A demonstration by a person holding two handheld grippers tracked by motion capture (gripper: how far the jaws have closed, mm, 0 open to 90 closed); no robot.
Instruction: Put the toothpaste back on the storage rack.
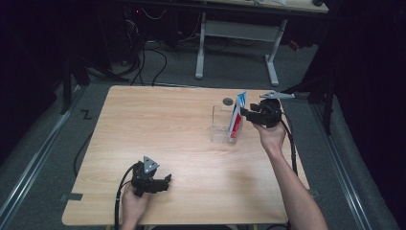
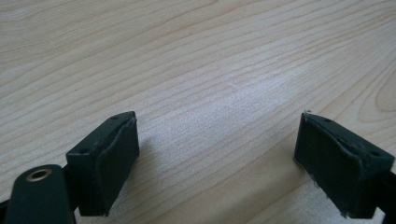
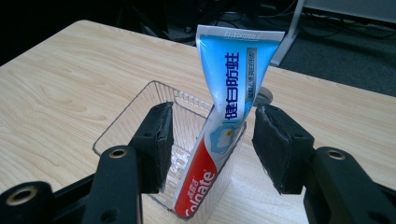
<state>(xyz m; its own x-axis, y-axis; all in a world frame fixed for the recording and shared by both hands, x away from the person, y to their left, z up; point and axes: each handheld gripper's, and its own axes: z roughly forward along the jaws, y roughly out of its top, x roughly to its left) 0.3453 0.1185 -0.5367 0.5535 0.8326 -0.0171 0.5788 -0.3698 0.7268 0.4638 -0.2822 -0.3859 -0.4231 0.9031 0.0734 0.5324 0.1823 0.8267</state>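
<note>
A blue, white and red toothpaste tube (image 3: pixel 224 116) stands tilted in a clear plastic box (image 3: pixel 135 121), leaning on the box's near corner. My right gripper (image 3: pixel 212 140) is open around the tube, with a gap between each pad and the tube. From above, the tube (image 1: pixel 237 117) rises out of the box (image 1: pixel 221 125) at the table's right, and the right gripper (image 1: pixel 246 114) reaches in from its right side. My left gripper (image 1: pixel 167 181) rests low at the front left of the table, and its own view shows its jaws (image 2: pixel 217 154) wide open over bare wood.
A small grey disc (image 1: pixel 228 101) lies on the wooden table (image 1: pixel 167 129) just behind the box. A white-legged desk (image 1: pixel 239 33) and cables stand on the floor beyond the far edge. Metal rails run along the floor on both sides.
</note>
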